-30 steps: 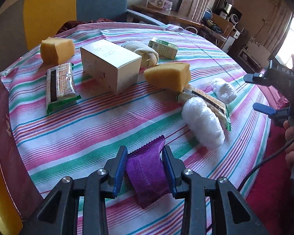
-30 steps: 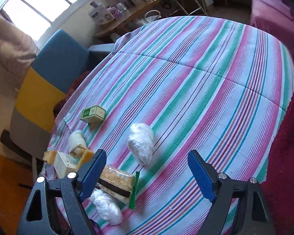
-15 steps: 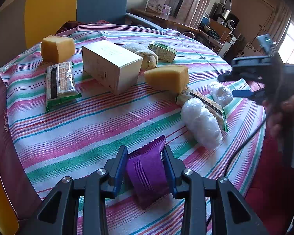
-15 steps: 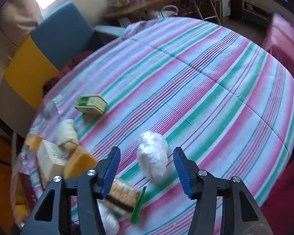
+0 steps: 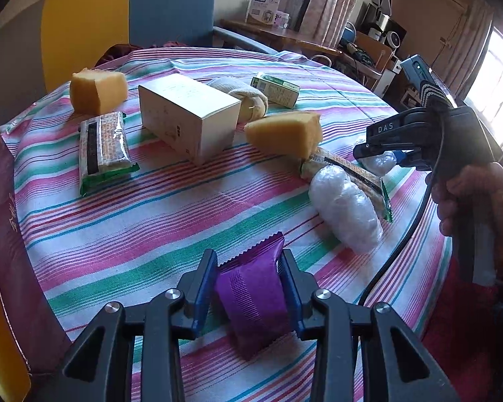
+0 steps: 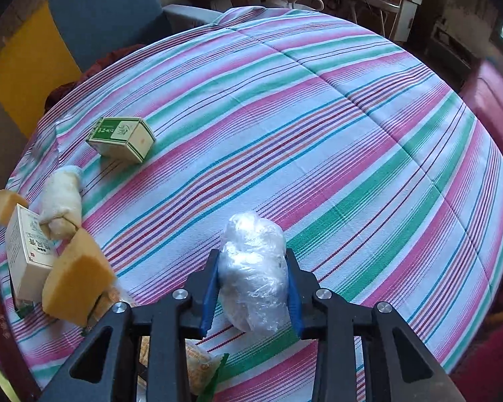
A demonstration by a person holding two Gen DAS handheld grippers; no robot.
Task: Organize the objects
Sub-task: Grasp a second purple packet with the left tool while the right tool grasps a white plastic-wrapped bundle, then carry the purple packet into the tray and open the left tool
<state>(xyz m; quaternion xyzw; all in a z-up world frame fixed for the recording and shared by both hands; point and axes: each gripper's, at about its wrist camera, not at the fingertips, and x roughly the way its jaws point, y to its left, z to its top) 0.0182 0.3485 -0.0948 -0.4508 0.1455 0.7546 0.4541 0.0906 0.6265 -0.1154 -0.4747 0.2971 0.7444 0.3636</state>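
Striped cloth in pink, green and white covers the round worktop [image 5: 157,221]. Left gripper [image 5: 248,288] at the near edge: fingers clenched on a glossy purple foil sachet [image 5: 251,288] with crimped ends. Right gripper [image 6: 253,289]: its jaws have just been closing, and the fingers now grasp a crinkled clear-plastic bundle [image 6: 251,268] resting on the cloth. Counted: two yellow sponge wedges [image 5: 285,132] [image 5: 97,90], two clear bundles, the other [image 5: 343,209] lying right, two green-edged cracker packs [image 5: 104,150], one half hidden beneath a sponge, one white carton [image 5: 187,117], one small green box [image 6: 120,137], one cream cloth roll [image 6: 62,201]. Carton print too small to read.
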